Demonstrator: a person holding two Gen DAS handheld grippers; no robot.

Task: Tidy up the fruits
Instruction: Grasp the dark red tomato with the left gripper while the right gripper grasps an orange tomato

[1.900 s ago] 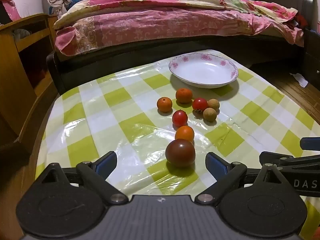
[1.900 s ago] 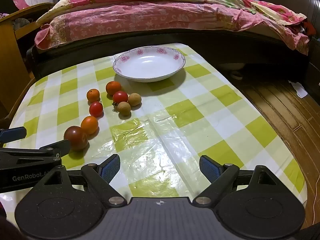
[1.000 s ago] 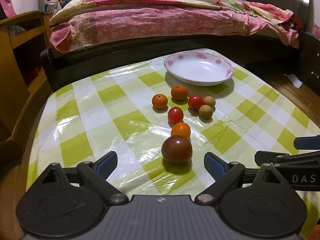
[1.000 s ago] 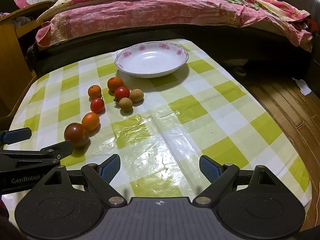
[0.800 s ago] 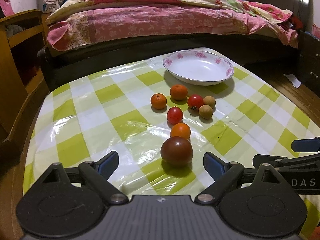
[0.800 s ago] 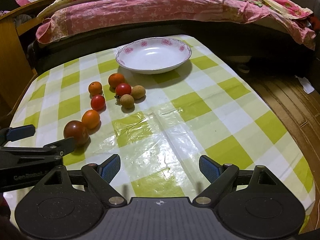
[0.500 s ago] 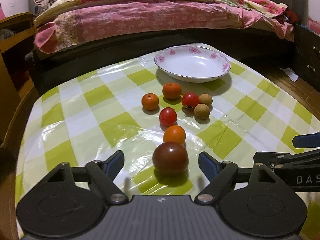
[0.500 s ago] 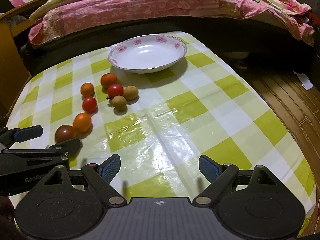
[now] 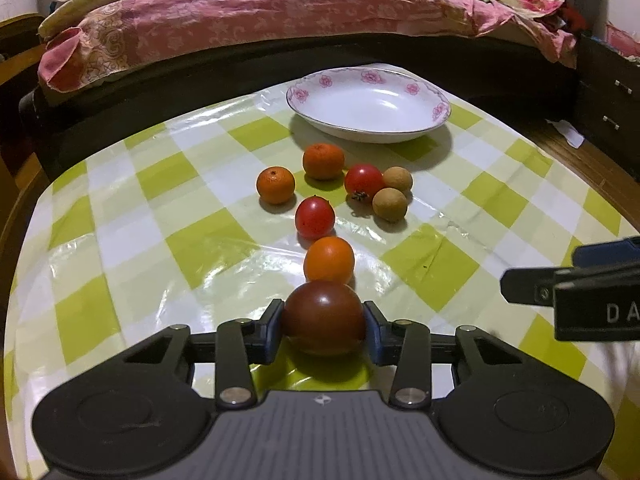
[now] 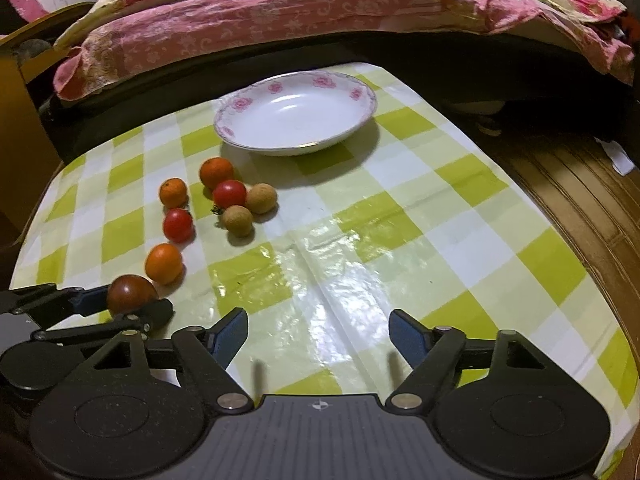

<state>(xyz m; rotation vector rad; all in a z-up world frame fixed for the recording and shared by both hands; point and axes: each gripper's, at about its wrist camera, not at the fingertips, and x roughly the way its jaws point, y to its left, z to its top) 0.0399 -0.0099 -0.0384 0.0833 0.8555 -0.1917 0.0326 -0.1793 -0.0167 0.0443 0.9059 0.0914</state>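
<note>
One dark tomato (image 9: 324, 318). Two red tomatoes (image 9: 315, 218) (image 9: 363, 179). Three oranges: near (image 9: 329, 260), left (image 9: 275, 185), far (image 9: 323, 161). Two brown longans (image 9: 390, 205) (image 9: 397, 179). Eight fruits in all, on the checked cloth (image 9: 192, 236). One white bowl (image 9: 438, 110) with pink flowers on the rim. Two grippers: left (image 9: 324, 326), right (image 10: 318, 334). One bed (image 9: 280, 12) behind.
</note>
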